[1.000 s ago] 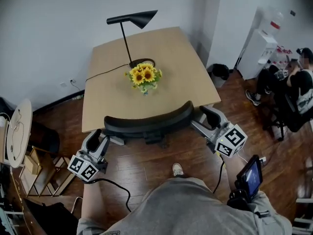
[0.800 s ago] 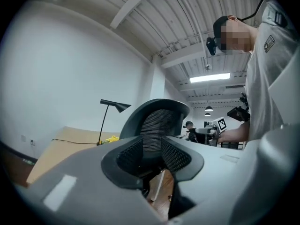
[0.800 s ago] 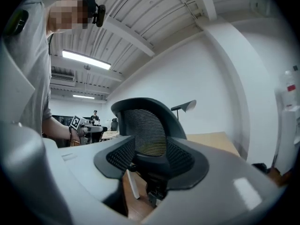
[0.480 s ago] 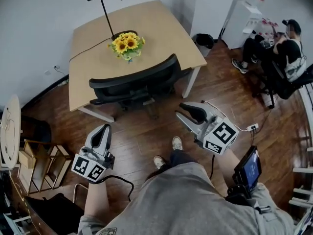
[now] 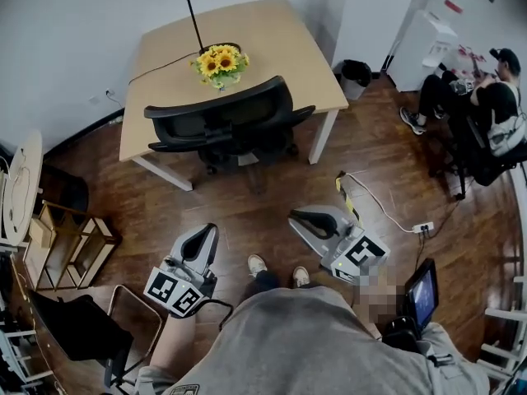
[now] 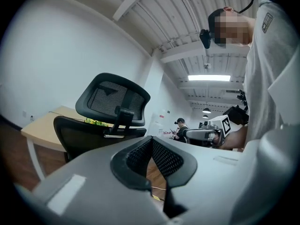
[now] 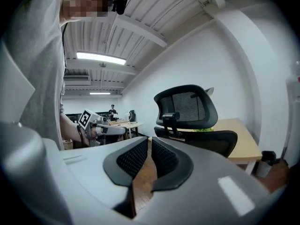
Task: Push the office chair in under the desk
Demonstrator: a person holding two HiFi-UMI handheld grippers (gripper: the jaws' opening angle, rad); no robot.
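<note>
The office chair [image 6: 93, 130] is matt plastic with a mesh headrest, the desk [image 5: 272, 39] smooth pale wood, the floor [image 5: 247, 212] glossy dark planks — the left tongs [image 6: 151, 139] smooth plastic shells with dimpled rubbery pads [image 6: 167, 159].

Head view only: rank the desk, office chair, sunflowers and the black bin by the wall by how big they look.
Largest to smallest:
1. desk
2. office chair
3. sunflowers
4. bin
The last two are close. The bin stands lower, on the floor, so it is farther from the camera and its true size may differ.
</note>
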